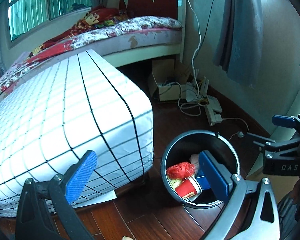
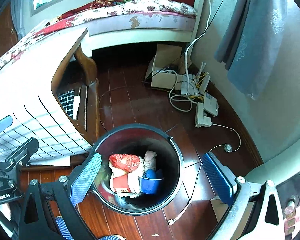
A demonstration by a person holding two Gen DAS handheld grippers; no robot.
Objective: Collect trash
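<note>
Right gripper point(image 2: 152, 177): blue-padded fingers point(image 2: 86, 177) spread wide and empty, poised above the open mouth of the black trash bin point(image 2: 178, 160), which stands on the dark wooden floor point(image 2: 130, 100). Left gripper point(image 1: 150, 176): fingers point(image 1: 81, 177) likewise spread wide, nothing between them; its right finger overlaps the bin's near rim in this view, while its left finger lies in front of the white grid-patterned cloth point(image 1: 60, 110) covering the desk point(image 2: 86, 64).

Bin contents, seen from above: a crumpled red plastic bag point(image 2: 125, 161), a red paper cup point(image 2: 121, 184) on its side, a blue cup point(image 2: 150, 183) also tipped over, and pale crumpled tissue point(image 2: 150, 157) toward the far wall. The items touch one another in a loose heap at the bottom.

Surroundings: an open cardboard box point(image 2: 166, 74) holding tangled cables rests on the floor under the bed point(image 2: 142, 18); beside it lie a white power strip point(image 2: 203, 116) and a coiled cord. A grey-blue curtain point(image 2: 254, 40) hangs at the right wall.
</note>
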